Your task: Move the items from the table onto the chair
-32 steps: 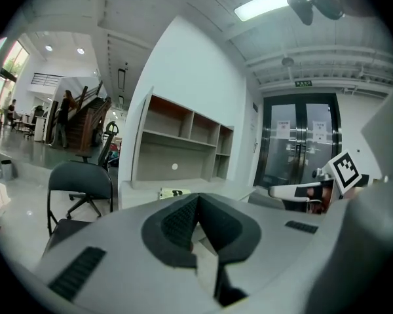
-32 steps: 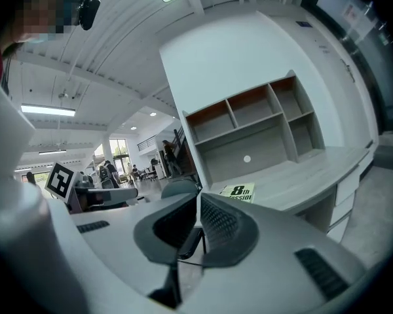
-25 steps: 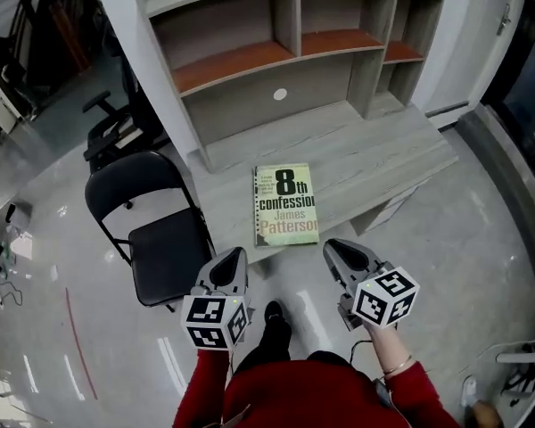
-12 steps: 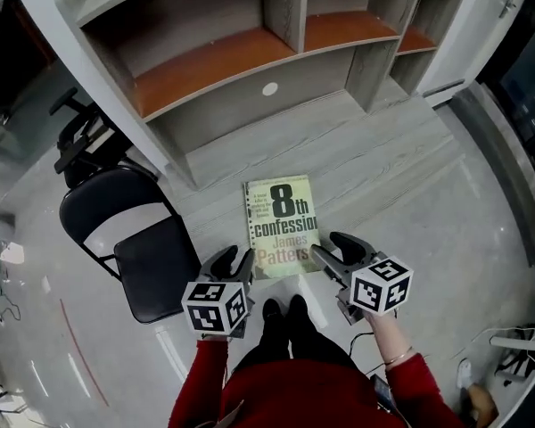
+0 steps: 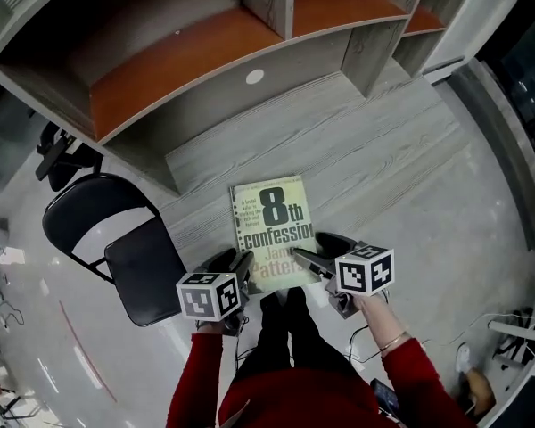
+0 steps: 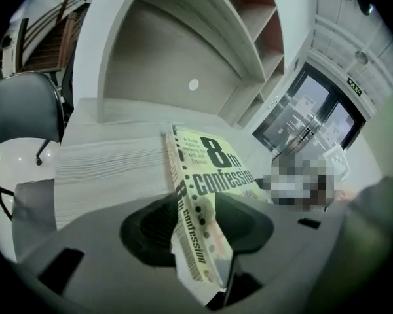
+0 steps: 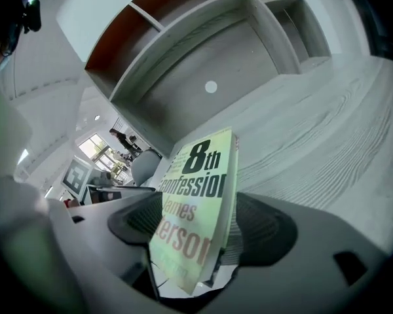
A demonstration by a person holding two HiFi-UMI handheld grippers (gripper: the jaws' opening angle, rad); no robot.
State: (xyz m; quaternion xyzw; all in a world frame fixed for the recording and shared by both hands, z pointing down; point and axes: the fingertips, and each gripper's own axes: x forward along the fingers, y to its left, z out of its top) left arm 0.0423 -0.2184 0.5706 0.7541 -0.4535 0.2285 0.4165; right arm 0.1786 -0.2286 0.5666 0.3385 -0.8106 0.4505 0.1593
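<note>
The book point(image 5: 272, 226) lies flat on the table point(image 5: 383, 150), its near edge poking just past the table's front edge. The left gripper point(image 5: 241, 261) is clamped on the book's near left corner, with the spine between its jaws in the left gripper view. The right gripper point(image 5: 308, 255) grips the near right corner, one jaw on the cover and the other under the pages. The chair point(image 5: 143, 270) stands just left of the table, its seat bare and close to the left gripper. Behind the book, bare tabletop runs back to the shelves point(image 5: 187, 61).
</note>
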